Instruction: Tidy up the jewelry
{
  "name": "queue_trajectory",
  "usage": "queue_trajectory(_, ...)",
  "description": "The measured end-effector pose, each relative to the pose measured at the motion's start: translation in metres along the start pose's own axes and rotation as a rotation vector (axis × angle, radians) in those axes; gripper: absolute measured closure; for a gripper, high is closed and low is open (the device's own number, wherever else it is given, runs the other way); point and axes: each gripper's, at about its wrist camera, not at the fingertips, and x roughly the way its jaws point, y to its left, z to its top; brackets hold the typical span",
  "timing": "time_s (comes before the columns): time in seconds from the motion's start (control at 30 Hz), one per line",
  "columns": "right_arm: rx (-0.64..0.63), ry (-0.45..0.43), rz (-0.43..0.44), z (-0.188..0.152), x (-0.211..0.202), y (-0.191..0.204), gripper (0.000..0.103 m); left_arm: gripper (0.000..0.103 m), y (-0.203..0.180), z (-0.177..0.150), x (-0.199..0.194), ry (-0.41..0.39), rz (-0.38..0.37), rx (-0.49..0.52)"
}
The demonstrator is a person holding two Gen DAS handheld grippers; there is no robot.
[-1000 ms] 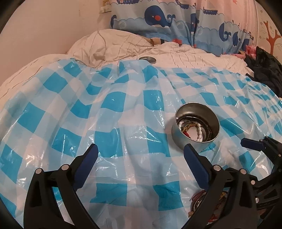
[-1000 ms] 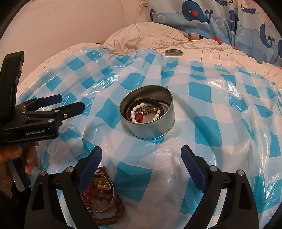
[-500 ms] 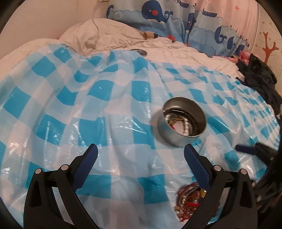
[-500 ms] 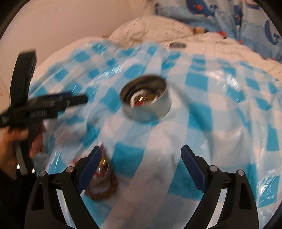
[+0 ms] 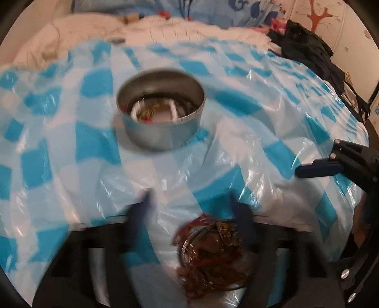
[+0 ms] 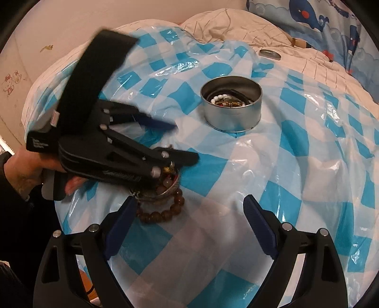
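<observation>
Two grippers work over one bed: we find the left gripper [image 6: 184,142] lowered onto the loose jewelry pile [image 5: 210,251], its jaws having just been closing, with the pile lying between and beneath its fingers [image 5: 239,213]; blur prevents us from confirming that the pads press on anything, so we record no grip. We judge this approach as the start of a pick, the pile being destined for the metal tin [image 6: 233,106], which stands well beyond the left fingertips and already contains a white bead strand and dark bands. A brown bead bracelet [image 6: 163,213] lies at the pile's near edge, just ahead of the right gripper's left fingertip. The right gripper [image 6: 187,222] stands wide apart and empty, apparently waiting clear of the work. The surface is a crinkled blue-checked plastic sheet [image 6: 308,147] spread over a soft white quilt [image 6: 236,26], poor footing for the tin. Beyond lie a tin lid [image 6: 270,54], whale-print bedding [image 6: 319,16] and dark clothing [image 5: 308,49].
</observation>
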Motion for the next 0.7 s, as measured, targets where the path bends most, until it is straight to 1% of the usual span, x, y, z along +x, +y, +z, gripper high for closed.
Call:
queue_trajectory(0.03,0.004,-0.002,-0.001,-0.001,-0.002,0.0,0.016,0.089,0.002,-0.001,-0.002,0.01,0.015,0.002)
queue_trajectory(0.07,0.006,-0.004,-0.002,-0.002,-0.003,0.0,0.016,0.1,0.007,-0.002,-0.007,0.011,0.0,-0.001)
queue_trajectory(0.2,0.009,-0.022,0.0,-0.002,-0.002,0.005,0.016,0.1,0.023,-0.007,-0.042,-0.07,-0.07,-0.066)
queue_trajectory(0.37,-0.046,-0.06,-0.011,0.003,0.005,0.026,0.016,0.101,0.034,-0.008,-0.074,-0.153,-0.132,-0.11)
queue_trajectory(0.43,-0.065,-0.075,-0.012,0.008,0.011,0.034,0.015,0.101,0.037,-0.005,-0.083,-0.187,-0.181,-0.128)
queue_trajectory(0.47,-0.072,-0.079,-0.009,0.01,0.014,0.037,0.013,0.101,0.04,-0.004,-0.089,-0.21,-0.213,-0.139)
queue_trajectory(0.57,-0.092,-0.078,-0.021,0.019,0.027,0.047,0.012,0.101,0.04,0.001,-0.101,-0.248,-0.235,-0.142)
queue_trajectory(0.6,-0.096,-0.079,-0.028,0.022,0.031,0.049,0.012,0.101,0.04,0.002,-0.104,-0.263,-0.256,-0.15)
queue_trajectory(0.67,-0.091,-0.078,-0.033,0.026,0.037,0.05,0.012,0.101,0.043,0.004,-0.111,-0.291,-0.283,-0.167)
queue_trajectory(0.7,-0.085,-0.079,-0.031,0.029,0.041,0.049,0.012,0.101,0.045,0.004,-0.113,-0.301,-0.284,-0.172)
